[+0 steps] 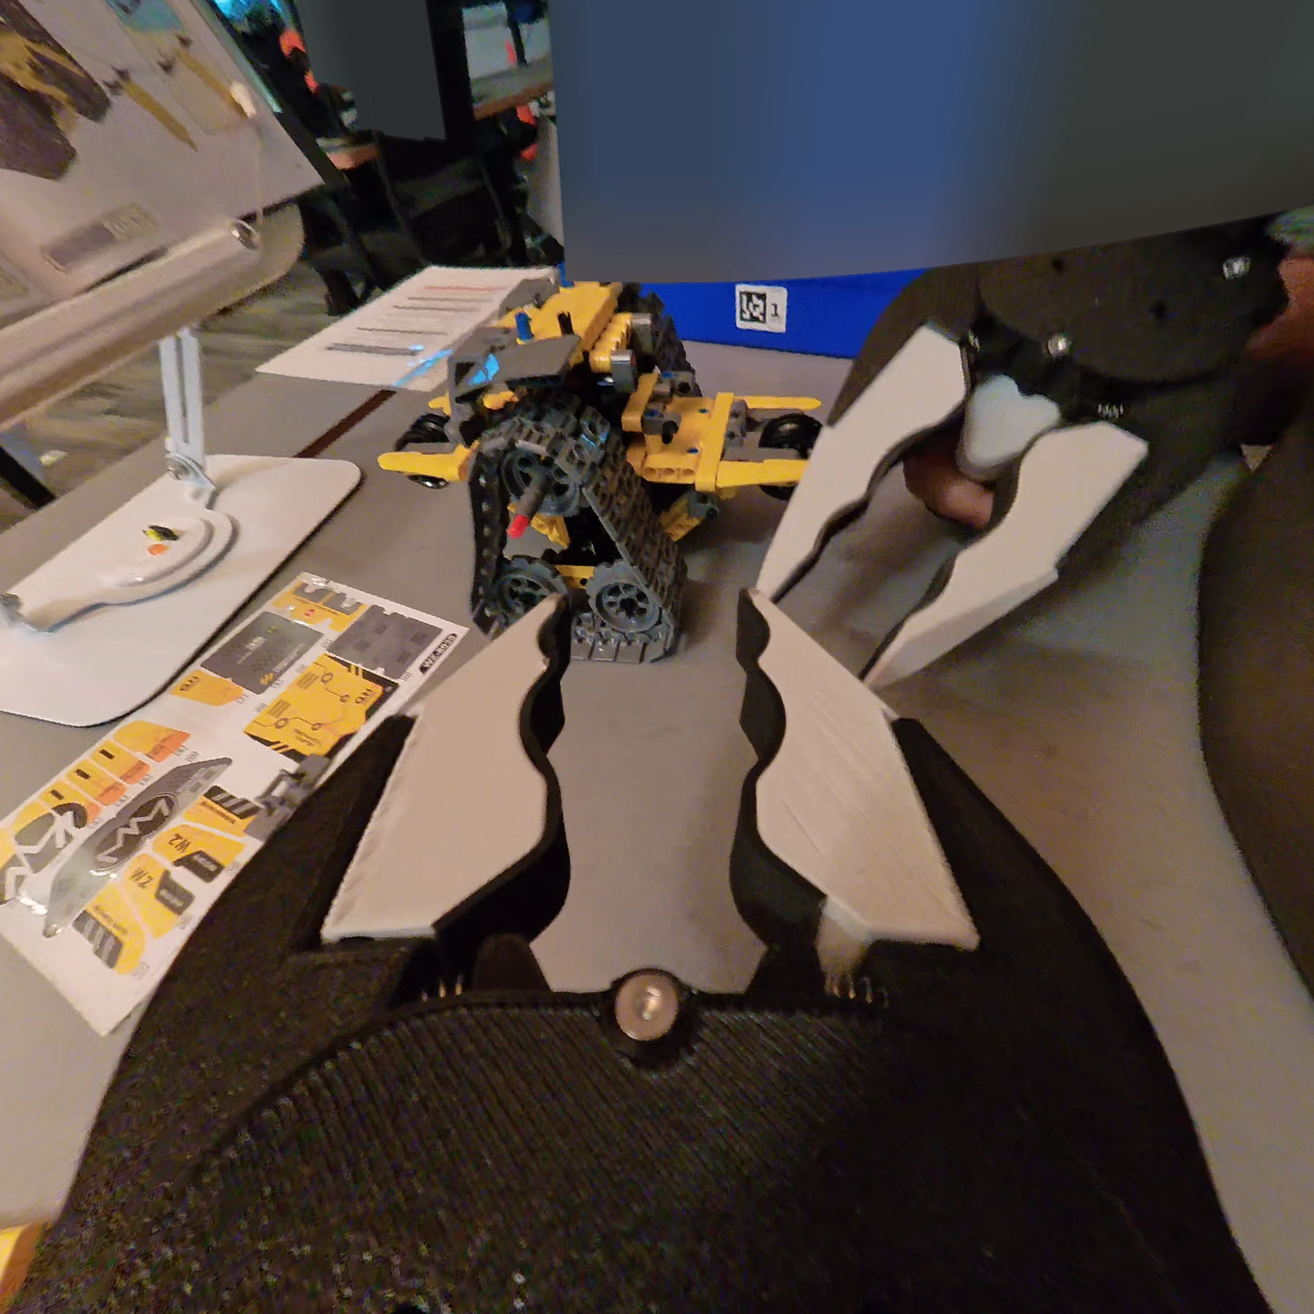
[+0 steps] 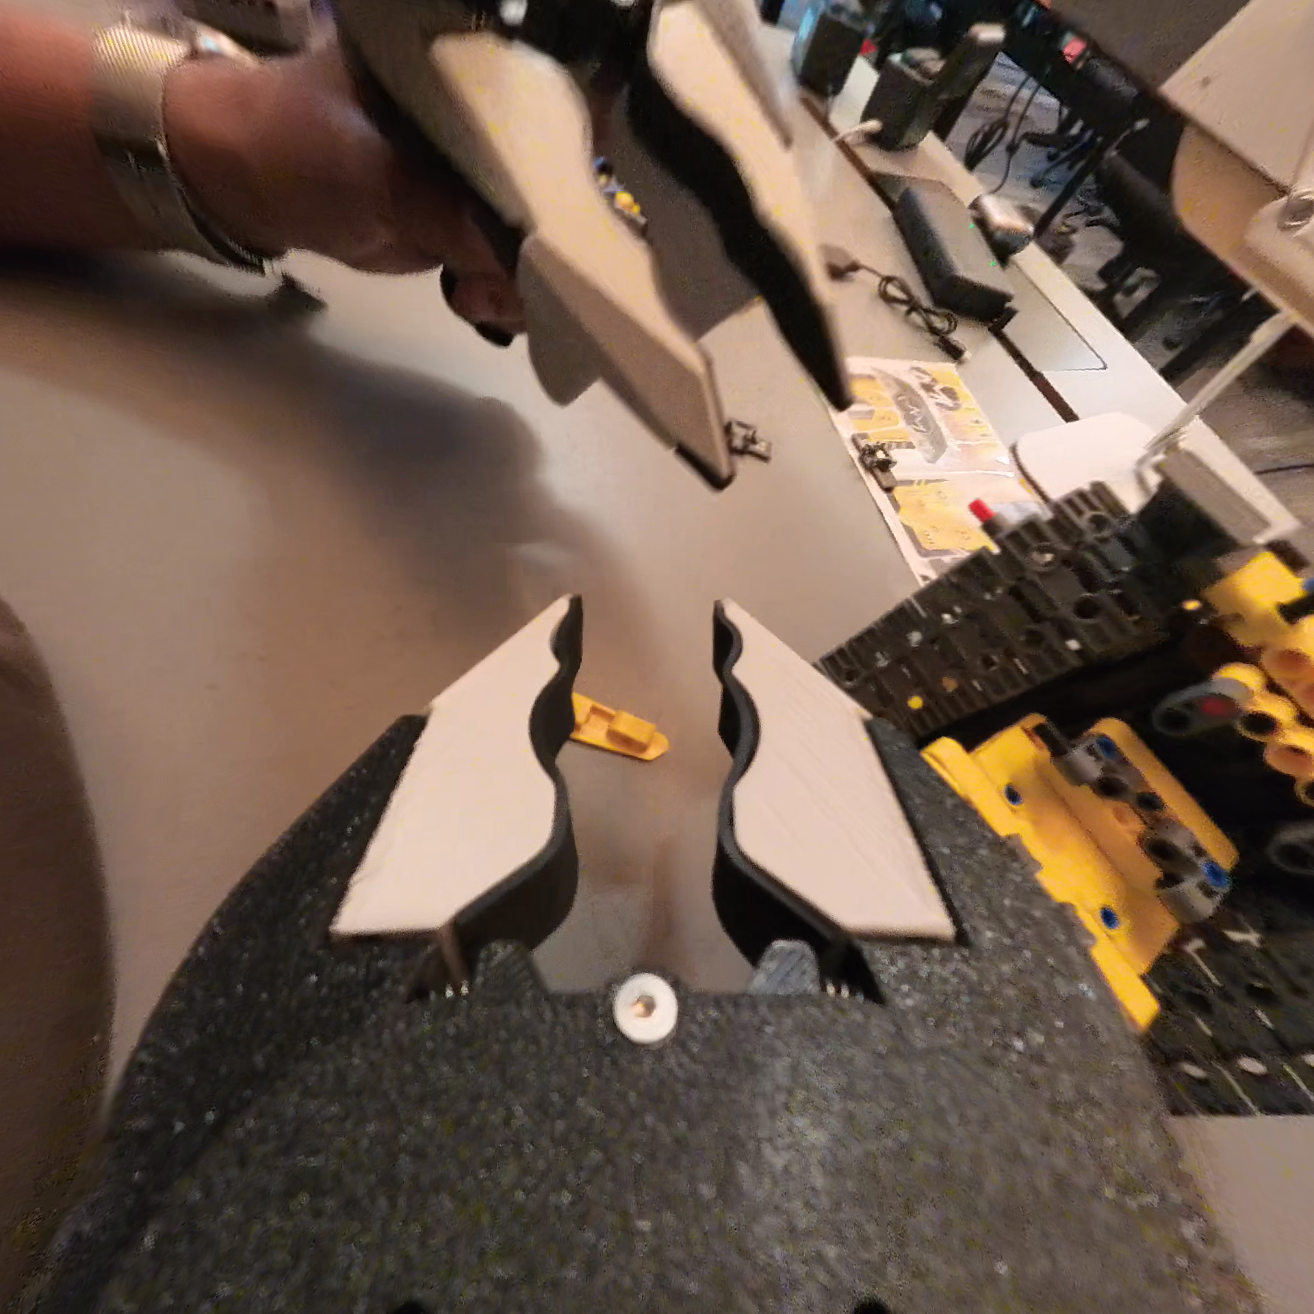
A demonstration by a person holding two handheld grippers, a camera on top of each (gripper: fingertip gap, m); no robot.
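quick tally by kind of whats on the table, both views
Grippers: 2, left gripper and right gripper, both open and empty
Tracked brick model: 1
Loose yellow brick piece: 1
Sticker sheet: 1
Printed page: 1
White stand base: 1
Total: 7
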